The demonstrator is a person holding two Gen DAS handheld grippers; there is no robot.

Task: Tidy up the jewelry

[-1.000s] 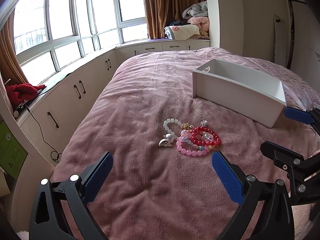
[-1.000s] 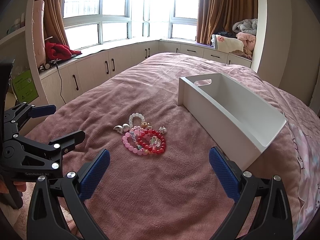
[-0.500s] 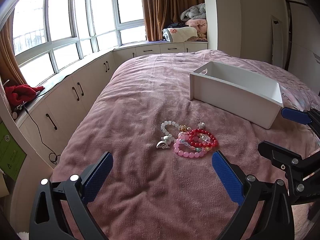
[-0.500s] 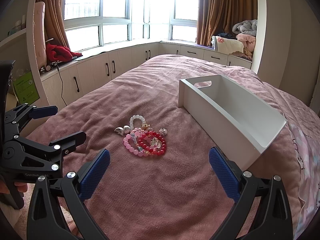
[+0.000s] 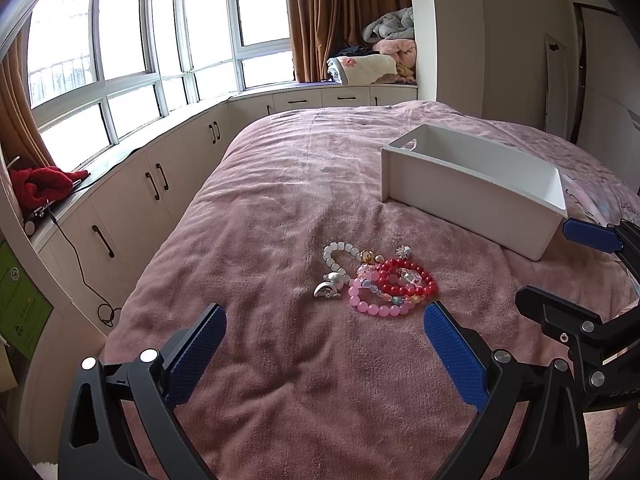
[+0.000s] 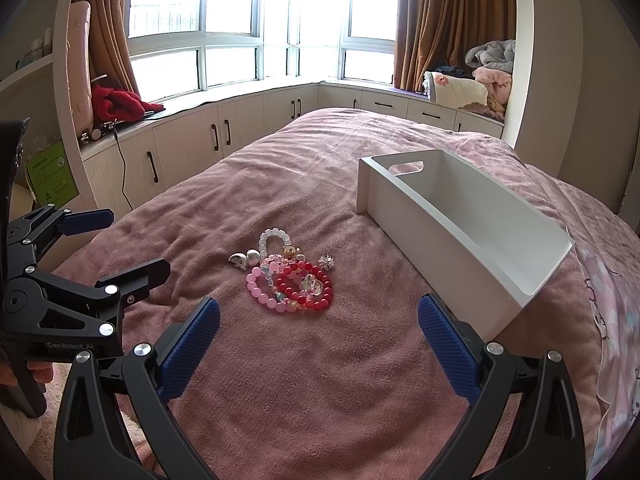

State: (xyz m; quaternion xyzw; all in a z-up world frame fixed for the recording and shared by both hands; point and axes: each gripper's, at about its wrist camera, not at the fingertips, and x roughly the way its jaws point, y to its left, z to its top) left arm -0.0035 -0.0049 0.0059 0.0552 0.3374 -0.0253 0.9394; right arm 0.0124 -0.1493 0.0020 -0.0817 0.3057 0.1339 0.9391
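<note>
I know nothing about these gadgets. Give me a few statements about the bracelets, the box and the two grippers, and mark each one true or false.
1. The white box already holds a bracelet. False: the part of its inside that shows is empty.
2. The red bead bracelet overlaps the pink bead bracelet in one pile on the pink blanket. True.
3. The left gripper is shut on a bracelet. False: it is open and holds nothing.
4. The right gripper is open, short of the pile. True.
5. The white box lies to the left of the jewelry. False: it lies to the right.
</note>
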